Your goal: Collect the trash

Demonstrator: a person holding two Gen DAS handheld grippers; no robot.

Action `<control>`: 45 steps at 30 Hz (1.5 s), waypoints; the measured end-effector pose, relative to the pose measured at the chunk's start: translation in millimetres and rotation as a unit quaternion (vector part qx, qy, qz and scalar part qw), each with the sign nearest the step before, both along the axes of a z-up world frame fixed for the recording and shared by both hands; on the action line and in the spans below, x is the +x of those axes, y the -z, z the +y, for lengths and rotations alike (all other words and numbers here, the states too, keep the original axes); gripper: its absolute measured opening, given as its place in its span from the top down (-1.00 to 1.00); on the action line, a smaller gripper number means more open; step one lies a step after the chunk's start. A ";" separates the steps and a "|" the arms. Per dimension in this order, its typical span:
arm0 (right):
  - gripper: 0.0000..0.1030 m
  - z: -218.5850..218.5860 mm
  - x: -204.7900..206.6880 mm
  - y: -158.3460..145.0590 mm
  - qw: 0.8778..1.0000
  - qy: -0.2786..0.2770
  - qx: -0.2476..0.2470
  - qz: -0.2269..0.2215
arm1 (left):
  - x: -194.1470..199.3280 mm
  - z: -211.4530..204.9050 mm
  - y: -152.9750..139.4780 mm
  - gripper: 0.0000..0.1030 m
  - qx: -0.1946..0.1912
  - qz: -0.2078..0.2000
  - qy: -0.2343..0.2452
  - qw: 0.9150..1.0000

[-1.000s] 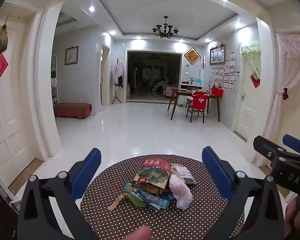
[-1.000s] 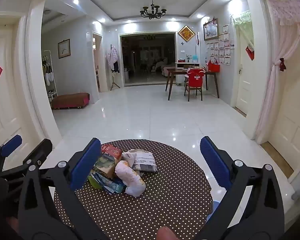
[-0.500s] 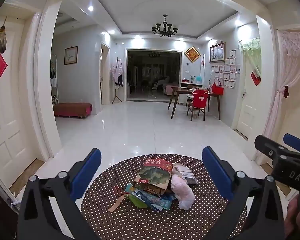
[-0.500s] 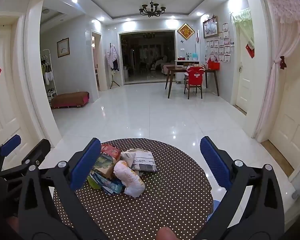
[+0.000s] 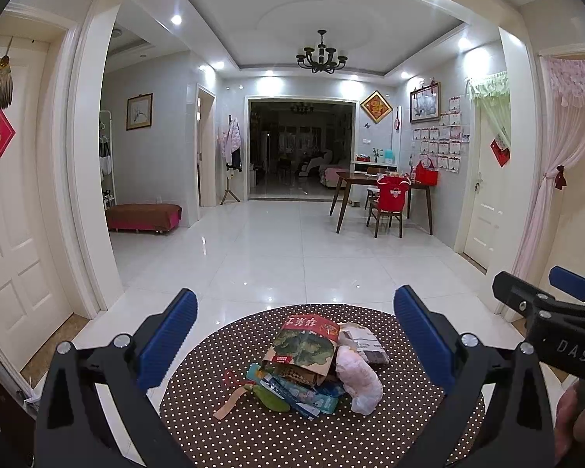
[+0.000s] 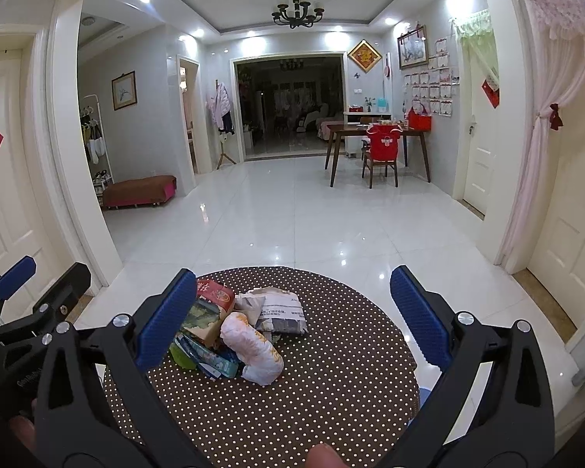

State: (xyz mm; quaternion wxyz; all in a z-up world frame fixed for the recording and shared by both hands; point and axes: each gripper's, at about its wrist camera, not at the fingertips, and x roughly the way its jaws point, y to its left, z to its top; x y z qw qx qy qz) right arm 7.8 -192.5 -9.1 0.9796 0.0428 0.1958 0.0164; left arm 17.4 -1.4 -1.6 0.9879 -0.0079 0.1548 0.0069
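Trash pile (image 5: 312, 366) lay dead ahead of our left gripper (image 5: 292, 331) — nearer | right gripper (image 6: 288, 312) offset rightward | both gaped empty

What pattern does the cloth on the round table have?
Dark brown tablecloth with small white polka dots, clearest in the right wrist view.

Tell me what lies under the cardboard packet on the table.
Under the cardboard packet lie blue wrappers and a green scrap; anything deeper is covered.
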 end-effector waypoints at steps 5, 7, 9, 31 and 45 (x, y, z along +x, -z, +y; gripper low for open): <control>-0.89 -0.1 2.5 2.4 1.000 -0.003 0.000 0.002 | 1.2 -0.3 -1.9 -0.92 0.000 0.002 0.000 1.000; -0.89 0.9 2.7 2.9 1.000 -0.004 0.000 0.002 | 1.5 -0.8 -2.2 -0.92 0.000 0.002 -0.001 1.000; -0.89 2.0 3.8 4.0 1.000 -0.006 -0.001 0.003 | 2.3 -0.5 -1.5 -0.92 0.000 0.002 -0.002 1.000; -0.89 8.1 7.5 15.3 1.000 -0.021 -0.017 0.014 | 13.1 0.4 16.8 -0.92 -0.010 0.018 -0.001 1.000; -0.89 11.5 95.4 121.3 0.986 -0.067 -0.008 0.151 | 68.1 7.1 105.5 -0.92 0.018 0.134 0.000 0.991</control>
